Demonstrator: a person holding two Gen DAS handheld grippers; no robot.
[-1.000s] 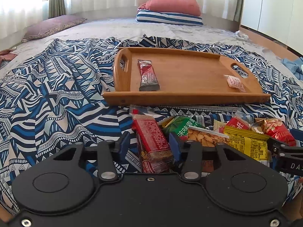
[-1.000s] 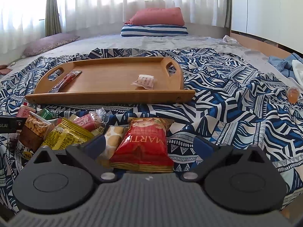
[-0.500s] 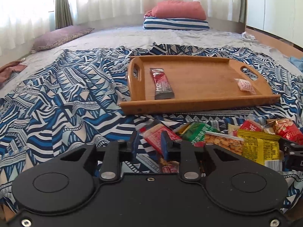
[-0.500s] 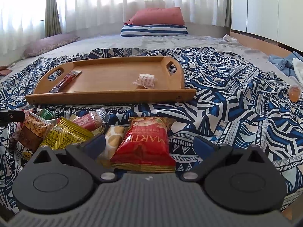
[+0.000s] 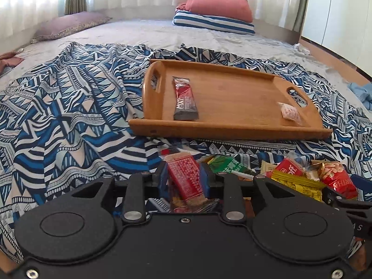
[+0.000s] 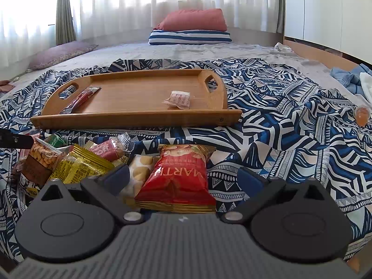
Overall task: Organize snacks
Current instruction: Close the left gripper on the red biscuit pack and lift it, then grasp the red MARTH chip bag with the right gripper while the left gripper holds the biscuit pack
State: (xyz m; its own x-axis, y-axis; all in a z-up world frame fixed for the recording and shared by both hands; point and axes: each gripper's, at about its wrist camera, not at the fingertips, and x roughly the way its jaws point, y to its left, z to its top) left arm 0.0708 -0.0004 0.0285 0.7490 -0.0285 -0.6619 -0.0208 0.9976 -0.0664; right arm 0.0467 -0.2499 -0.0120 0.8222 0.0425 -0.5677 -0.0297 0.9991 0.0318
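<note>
My left gripper (image 5: 182, 176) is shut on a red snack bar (image 5: 184, 177) and holds it above the patterned blanket, short of the wooden tray (image 5: 223, 131). The tray holds a dark red bar (image 5: 184, 100) at its left and a small white packet (image 5: 289, 112) at its right. My right gripper (image 6: 183, 176) is open, its fingers either side of a red chip bag (image 6: 179, 179). A pile of snacks lies left of it: a yellow pack (image 6: 79, 165), a peanut pack (image 6: 43, 155) and a small red pack (image 6: 109, 148).
The blue and white patterned blanket (image 6: 279, 121) covers the bed. A small orange jelly cup (image 6: 361, 116) lies at the far right. Pillows (image 6: 190, 26) lie at the far end and blue clothes (image 6: 348, 76) at the right edge.
My left gripper closed on the red snack bar and lifted it off the pile, swinging left then back toward the tray. The right gripper stayed still and open.
</note>
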